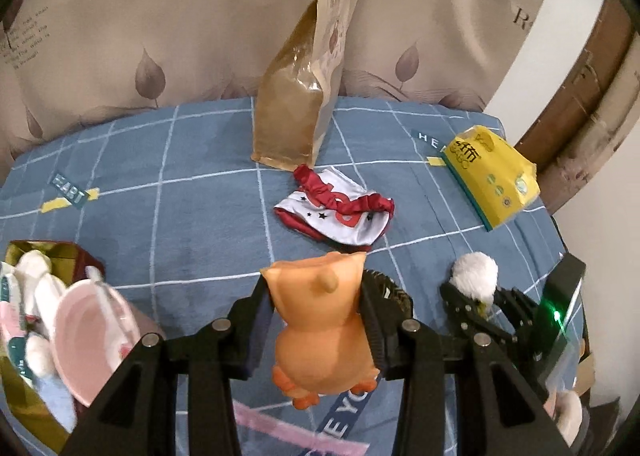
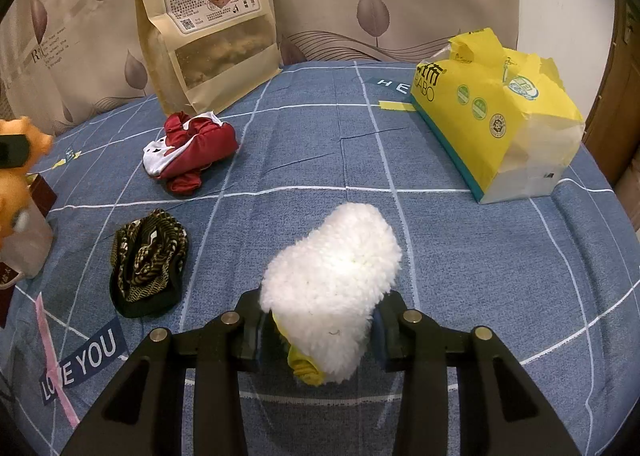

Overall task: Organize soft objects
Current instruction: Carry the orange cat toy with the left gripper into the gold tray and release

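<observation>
My left gripper (image 1: pixel 316 296) is shut on an orange soft toy animal (image 1: pixel 320 332) and holds it above the blue checked bed cover (image 1: pixel 180 215). My right gripper (image 2: pixel 320 320) is shut on a white fluffy item with a yellow part (image 2: pixel 332 280); it also shows in the left wrist view (image 1: pixel 476 280). A red and white garment (image 1: pixel 336 207) lies ahead, also in the right wrist view (image 2: pixel 188 151). A black and gold patterned cloth (image 2: pixel 148 260) lies left of the right gripper. The orange toy shows at the right view's left edge (image 2: pixel 16 175).
A brown snack bag (image 2: pixel 208 27) stands at the back against a curtain. A yellow tissue pack (image 2: pixel 496 115) lies at the right. A box (image 1: pixel 60 256) at the left holds a pink bowl (image 1: pixel 92 340) and white plush items (image 1: pixel 36 272).
</observation>
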A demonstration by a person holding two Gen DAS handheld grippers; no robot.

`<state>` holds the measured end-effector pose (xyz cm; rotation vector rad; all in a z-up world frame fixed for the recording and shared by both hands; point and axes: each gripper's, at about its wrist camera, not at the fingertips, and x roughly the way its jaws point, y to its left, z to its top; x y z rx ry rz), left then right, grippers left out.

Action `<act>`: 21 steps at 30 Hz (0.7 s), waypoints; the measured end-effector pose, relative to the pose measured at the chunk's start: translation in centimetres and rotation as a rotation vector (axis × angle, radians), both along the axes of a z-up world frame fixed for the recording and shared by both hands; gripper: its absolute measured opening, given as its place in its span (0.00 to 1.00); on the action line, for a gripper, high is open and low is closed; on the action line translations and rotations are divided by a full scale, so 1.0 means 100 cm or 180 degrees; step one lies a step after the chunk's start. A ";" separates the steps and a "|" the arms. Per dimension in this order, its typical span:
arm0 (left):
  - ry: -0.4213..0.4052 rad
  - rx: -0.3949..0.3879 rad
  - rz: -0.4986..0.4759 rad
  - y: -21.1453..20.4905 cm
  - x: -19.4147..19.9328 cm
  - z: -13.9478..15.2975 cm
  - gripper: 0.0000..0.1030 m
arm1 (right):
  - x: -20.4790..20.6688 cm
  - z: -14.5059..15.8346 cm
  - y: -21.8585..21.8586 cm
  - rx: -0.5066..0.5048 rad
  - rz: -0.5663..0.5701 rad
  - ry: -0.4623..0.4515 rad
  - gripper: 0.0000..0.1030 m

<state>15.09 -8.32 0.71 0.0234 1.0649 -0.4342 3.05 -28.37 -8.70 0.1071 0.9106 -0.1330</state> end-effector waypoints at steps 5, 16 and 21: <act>-0.0117 0.0048 0.0035 0.020 -0.011 0.016 0.41 | 0.000 0.000 0.000 0.0002 -0.0001 0.0000 0.37; -0.0283 0.0190 0.0288 0.081 -0.020 0.042 0.41 | 0.000 0.000 0.000 0.0003 -0.0002 0.0001 0.37; -0.0307 0.0309 0.0491 0.116 -0.017 0.044 0.41 | 0.000 0.000 0.000 0.0002 -0.0003 0.0002 0.37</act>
